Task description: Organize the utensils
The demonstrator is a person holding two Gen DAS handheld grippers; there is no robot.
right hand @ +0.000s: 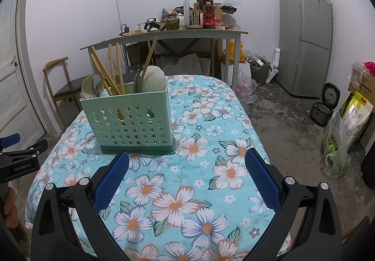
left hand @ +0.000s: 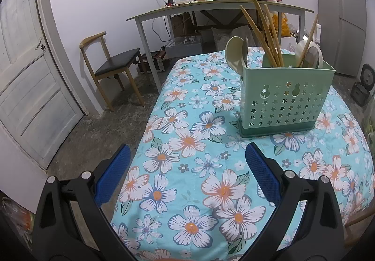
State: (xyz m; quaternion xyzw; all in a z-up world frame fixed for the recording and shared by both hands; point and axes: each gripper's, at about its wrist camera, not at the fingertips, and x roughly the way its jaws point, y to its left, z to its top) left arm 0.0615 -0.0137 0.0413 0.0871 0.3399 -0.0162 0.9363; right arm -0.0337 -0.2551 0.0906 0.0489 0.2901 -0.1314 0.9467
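Observation:
A mint-green utensil holder (left hand: 284, 97) with star-shaped holes stands upright on the floral tablecloth (left hand: 187, 143). It also shows in the right wrist view (right hand: 131, 122). Several wooden chopsticks (left hand: 267, 36) and pale spoons (left hand: 235, 53) stand in it; the chopsticks (right hand: 110, 68) and spoons (right hand: 152, 80) also show in the right wrist view. My left gripper (left hand: 187, 158) is open and empty, in front of and left of the holder. My right gripper (right hand: 187, 162) is open and empty, just in front of and right of the holder. The left gripper shows at the left edge of the right wrist view (right hand: 14, 143).
A wooden chair (left hand: 110, 66) stands left of the table by a white door (left hand: 28, 78). A cluttered desk (right hand: 168, 33) stands behind. A grey fridge (right hand: 307, 36), a rice cooker (right hand: 324, 104) and bags (right hand: 337, 148) are on the right.

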